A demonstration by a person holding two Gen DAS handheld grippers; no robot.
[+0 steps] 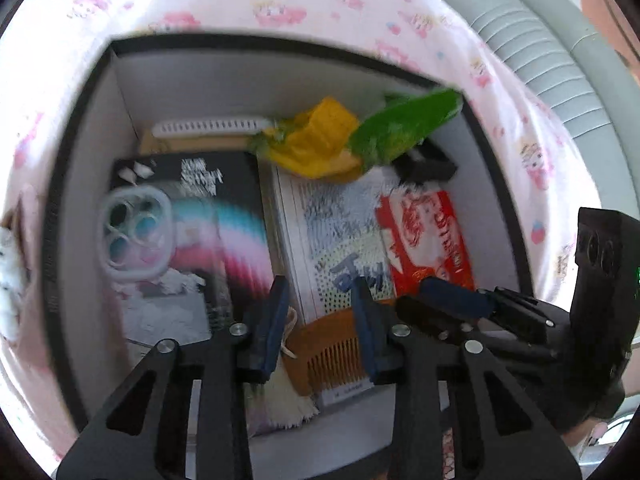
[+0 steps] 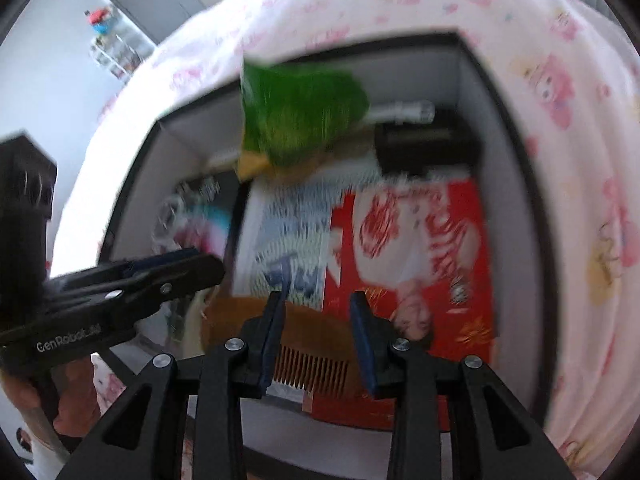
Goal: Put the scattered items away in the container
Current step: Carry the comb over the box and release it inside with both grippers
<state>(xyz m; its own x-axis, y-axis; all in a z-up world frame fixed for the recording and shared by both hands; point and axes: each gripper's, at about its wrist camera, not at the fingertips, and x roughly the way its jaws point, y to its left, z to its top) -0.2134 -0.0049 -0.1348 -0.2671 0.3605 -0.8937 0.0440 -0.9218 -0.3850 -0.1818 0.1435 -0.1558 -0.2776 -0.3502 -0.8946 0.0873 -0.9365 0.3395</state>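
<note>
A black-rimmed box (image 1: pixel 80 184) with white walls sits on a pink-patterned sheet. It holds a wooden comb (image 1: pixel 332 344), a red packet (image 1: pixel 428 240), a printed white pad (image 1: pixel 332 232), a black rainbow carton (image 1: pixel 224 216) with a clear phone case (image 1: pixel 134 236) on it, a white comb (image 1: pixel 208 126) and a yellow bag (image 1: pixel 320 140). A blurred green bag (image 1: pixel 404 128) lies tilted over the far right corner. My left gripper (image 1: pixel 320 320) hangs open above the comb, holding nothing. Beside it my right gripper (image 2: pixel 318 312) is also open and empty, over the comb (image 2: pixel 312 344) and the red packet (image 2: pixel 420 248).
A black object (image 2: pixel 424 144) lies at the far right of the box floor. A grey ribbed headboard or cushion (image 1: pixel 532 56) runs past the sheet. A shelf with small items (image 2: pixel 108 36) stands by the wall. A white fluffy thing (image 1: pixel 10 276) lies outside the box on the left.
</note>
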